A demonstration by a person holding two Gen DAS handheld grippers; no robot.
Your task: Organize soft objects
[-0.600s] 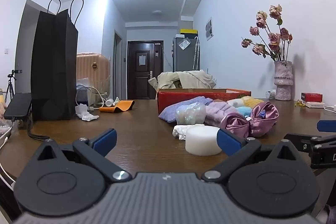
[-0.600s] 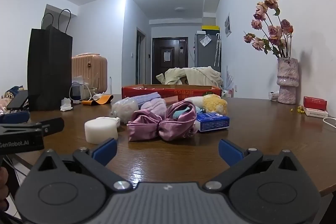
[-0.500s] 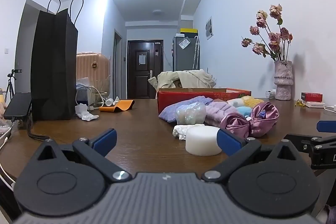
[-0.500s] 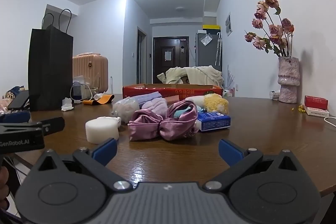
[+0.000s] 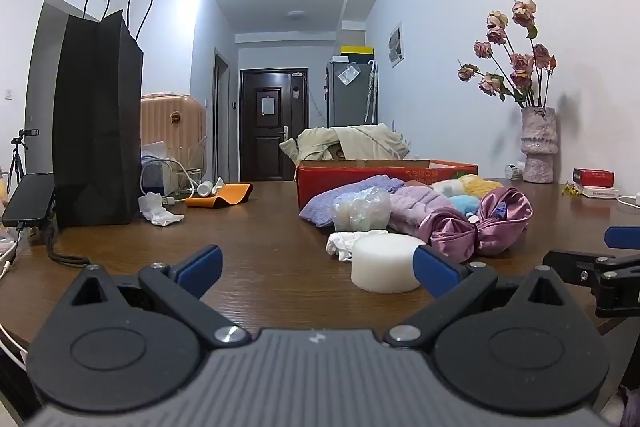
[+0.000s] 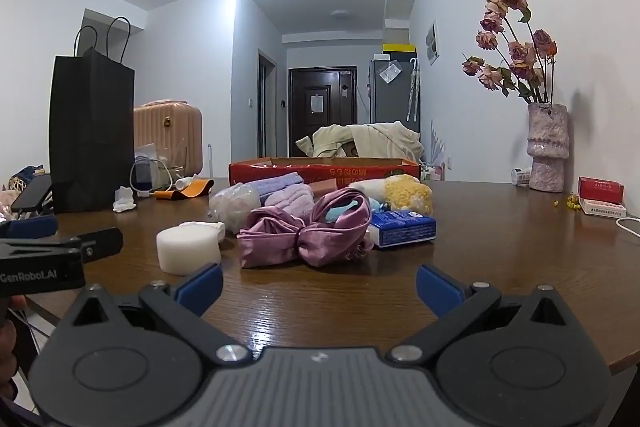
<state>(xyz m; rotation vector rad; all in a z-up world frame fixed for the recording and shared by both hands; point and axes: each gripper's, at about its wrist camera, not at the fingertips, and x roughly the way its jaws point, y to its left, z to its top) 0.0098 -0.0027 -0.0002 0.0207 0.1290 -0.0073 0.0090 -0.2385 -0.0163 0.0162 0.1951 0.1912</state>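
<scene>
A heap of soft things lies mid-table: a white foam cylinder point(image 5: 382, 263) point(image 6: 188, 249), a pink satin bow point(image 5: 480, 225) point(image 6: 306, 227), purple towels point(image 5: 352, 193), a clear plastic bundle point(image 5: 360, 213), a yellow fluffy piece point(image 6: 406, 193) and a blue tissue pack point(image 6: 402, 228). Behind them stands a red cardboard box point(image 5: 384, 175) point(image 6: 324, 171). My left gripper point(image 5: 318, 267) is open near the front edge, short of the cylinder. To its right my right gripper point(image 6: 318, 281) is open too, a little short of the bow. Nothing is between either pair of fingers.
A tall black paper bag point(image 5: 98, 123) stands at the left with a phone point(image 5: 28, 199), cables and crumpled tissue point(image 5: 160, 213) around it. An orange case point(image 5: 220, 197) lies behind. A vase of dried roses point(image 5: 538, 143) and small red boxes point(image 6: 600, 189) sit at the right wall.
</scene>
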